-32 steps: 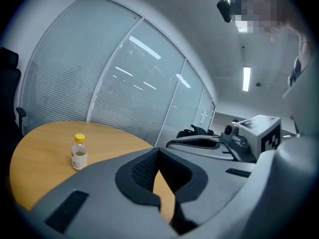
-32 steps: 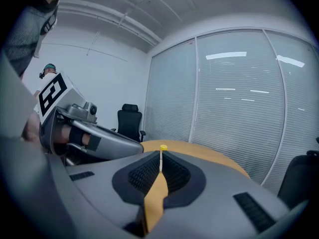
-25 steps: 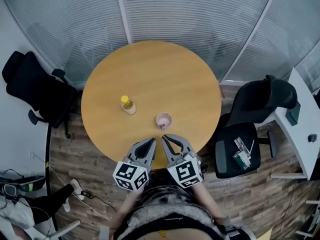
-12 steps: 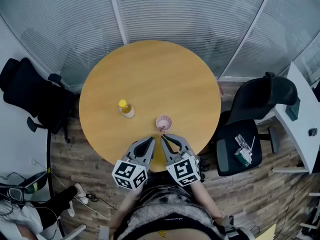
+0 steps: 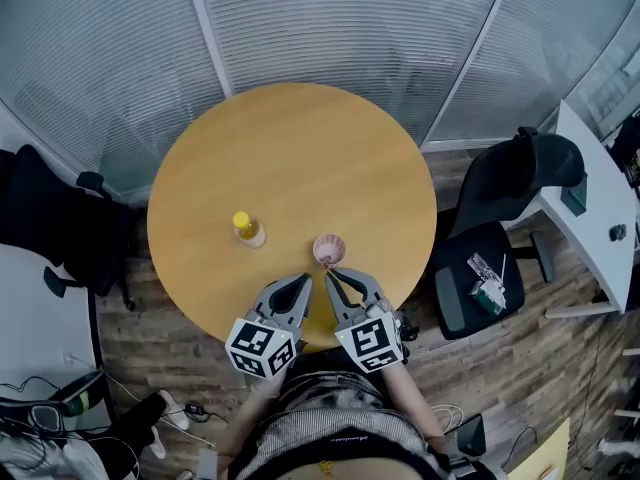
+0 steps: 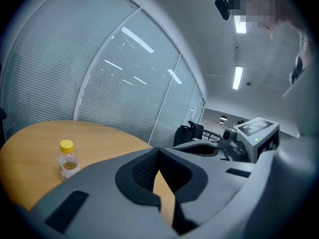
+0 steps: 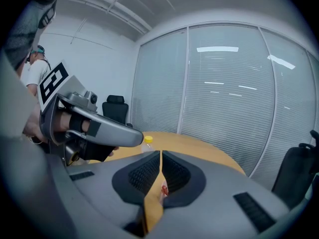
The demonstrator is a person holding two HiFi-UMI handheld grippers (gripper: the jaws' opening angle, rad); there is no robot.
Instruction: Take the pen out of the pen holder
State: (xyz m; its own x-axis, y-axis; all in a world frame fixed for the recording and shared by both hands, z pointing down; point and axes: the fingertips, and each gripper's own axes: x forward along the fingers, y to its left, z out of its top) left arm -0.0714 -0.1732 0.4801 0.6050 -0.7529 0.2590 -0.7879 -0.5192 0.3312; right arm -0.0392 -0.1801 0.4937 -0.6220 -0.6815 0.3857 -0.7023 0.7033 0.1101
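Observation:
A small pink pen holder (image 5: 328,249) stands on the round wooden table (image 5: 300,148), near its front edge. In the right gripper view a red pen tip (image 7: 163,189) shows low in the slit between the jaws; the holder itself is mostly hidden there. My left gripper (image 5: 303,284) and right gripper (image 5: 333,277) hover side by side just in front of the holder, both shut and holding nothing. The right gripper (image 7: 160,154) points straight at the holder. Past the left gripper (image 6: 158,151) I see the table.
A small bottle with a yellow cap (image 5: 247,229) stands left of the holder, also as the bottle (image 6: 67,159). Black office chairs (image 5: 500,218) flank the table, one with small items on its seat. Glass walls with blinds curve behind. A white desk (image 5: 590,198) is at the right.
The head view has drifted, so the table and chairs sit slightly differently in the frame. Both grippers stay shut in front of the holder, hardly moved.

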